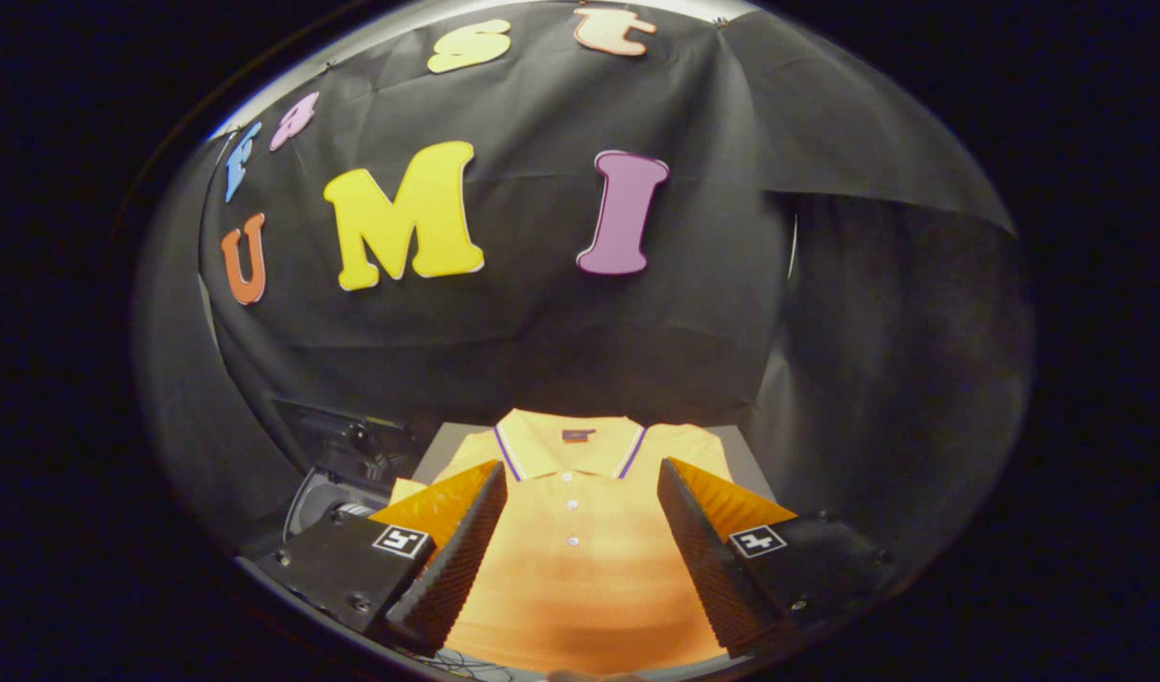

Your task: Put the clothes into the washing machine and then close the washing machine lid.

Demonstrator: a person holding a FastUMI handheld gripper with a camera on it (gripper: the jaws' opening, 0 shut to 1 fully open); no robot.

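Currently gripper (pixel 580 493) wide open, holding nothing.
Orange polo shirt (pixel 570 568) lies flat between and beyond the fingers toward 12 o'clock; washing machine (pixel 338 474) sits at 10 o'clock.

Orange polo shirt (pixel 580 549) with white-and-purple collar lies flat, buttoned, low in the frame's centre; washing machine (pixel 338 474) lower left.

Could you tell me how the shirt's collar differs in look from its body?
The collar carries purple and white edge stripes; the body is plain orange. The collar lies beyond the open gripper; the body spreads flat between its fingers, untouched. Both are orange.
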